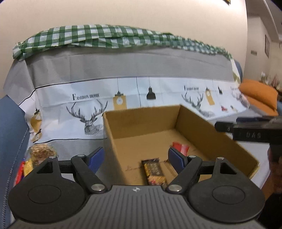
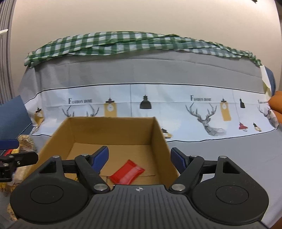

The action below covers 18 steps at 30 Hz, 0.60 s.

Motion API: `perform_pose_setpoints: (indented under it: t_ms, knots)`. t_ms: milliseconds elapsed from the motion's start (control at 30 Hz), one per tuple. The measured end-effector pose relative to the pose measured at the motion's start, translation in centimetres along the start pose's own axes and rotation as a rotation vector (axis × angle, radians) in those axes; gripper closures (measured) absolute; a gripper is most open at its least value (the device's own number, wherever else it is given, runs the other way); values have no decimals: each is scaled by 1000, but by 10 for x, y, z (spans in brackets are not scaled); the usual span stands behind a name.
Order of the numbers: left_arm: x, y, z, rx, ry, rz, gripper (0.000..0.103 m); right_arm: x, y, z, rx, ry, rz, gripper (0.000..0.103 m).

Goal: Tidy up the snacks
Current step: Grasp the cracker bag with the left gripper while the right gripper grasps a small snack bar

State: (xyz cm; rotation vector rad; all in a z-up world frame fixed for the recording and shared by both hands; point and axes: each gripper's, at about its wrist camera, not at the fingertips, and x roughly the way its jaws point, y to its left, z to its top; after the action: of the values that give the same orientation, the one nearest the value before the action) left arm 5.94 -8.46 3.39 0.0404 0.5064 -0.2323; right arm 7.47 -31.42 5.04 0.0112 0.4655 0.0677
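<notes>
Both hand-held grippers hang wide open and empty over the cardboard box [image 1: 211,126]. The leftover snacks [image 1: 41,151] sit outside it, left of the left hand-held gripper [image 1: 135,158], so that one's nearer than the right hand-held gripper [image 2: 139,158].

Soft, even indoor light is filling both views, casting no hard shadows and no glare. The fisheye lenses are bending the wall [image 1: 141,15] and the checked cloth [image 2: 123,44] into curves towards the edges, and the corners are darkening. Motion blur is smearing the black gripper part [image 1: 250,130] at the right edge of the left wrist view and softening the print on the deer-patterned cover [image 2: 202,112].
</notes>
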Motion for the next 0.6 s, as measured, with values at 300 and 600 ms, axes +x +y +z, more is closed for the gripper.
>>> perform_pose_setpoints:
  t_ms: [300, 600]
  knots:
    - [-13, 83, 7, 45, 107, 117, 19, -6, 42, -2, 84, 35, 68, 52]
    - [2, 170, -29, -191, 392, 175, 14, -13, 141, -10, -19, 53, 329, 54]
